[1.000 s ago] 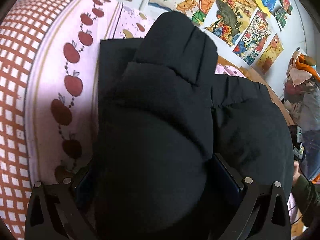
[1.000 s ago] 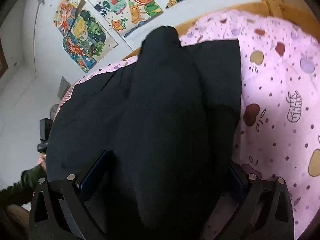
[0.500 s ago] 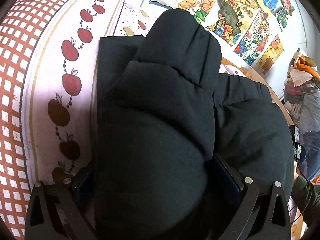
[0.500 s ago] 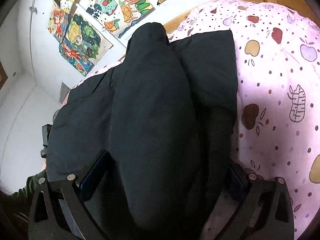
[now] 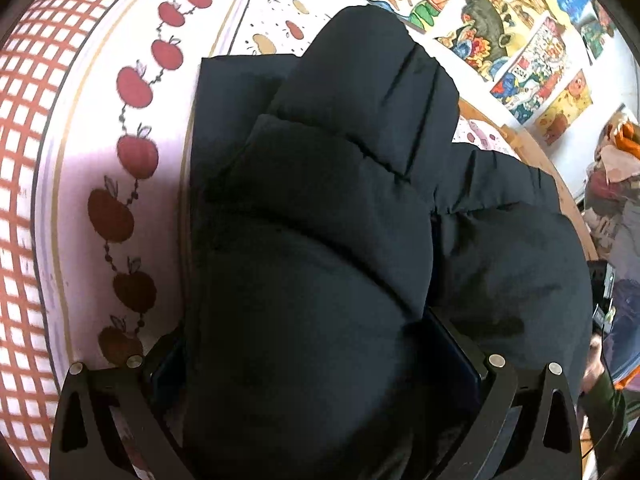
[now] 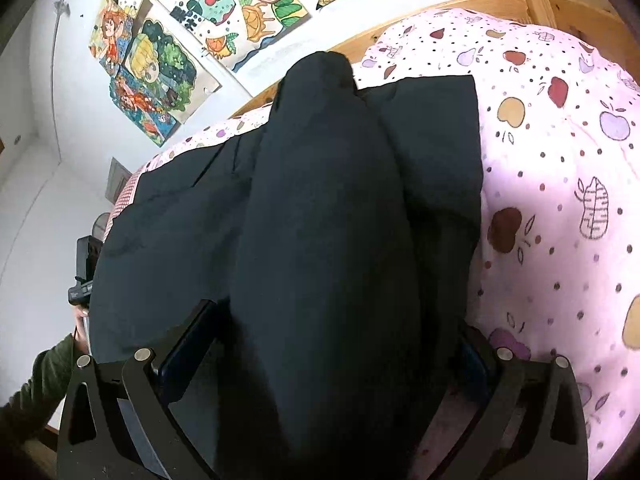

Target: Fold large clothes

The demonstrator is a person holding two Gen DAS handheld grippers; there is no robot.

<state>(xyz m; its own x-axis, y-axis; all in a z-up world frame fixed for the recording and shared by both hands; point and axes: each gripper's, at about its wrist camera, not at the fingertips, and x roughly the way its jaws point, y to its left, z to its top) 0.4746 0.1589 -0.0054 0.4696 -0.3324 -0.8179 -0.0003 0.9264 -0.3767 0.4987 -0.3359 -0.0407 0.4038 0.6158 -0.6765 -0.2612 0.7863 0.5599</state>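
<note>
— So, where's the coat?

— On the pink bedspread (image 6: 560,200), spread wide. It's a black puffer jacket (image 5: 312,240), thick and padded; I judge it soft, springy and slippery, light for its bulk.

— And your tools?

— My left gripper (image 5: 316,376) has its fingers clamped on a fat roll of the jacket. My right gripper (image 6: 336,360) pinches another padded fold the same way.

— Good holds?

— Probably, though puffy fabric may squeeze out. I'd take it deep, near a quilted seam (image 5: 360,148), where the stuffing thins.
</note>
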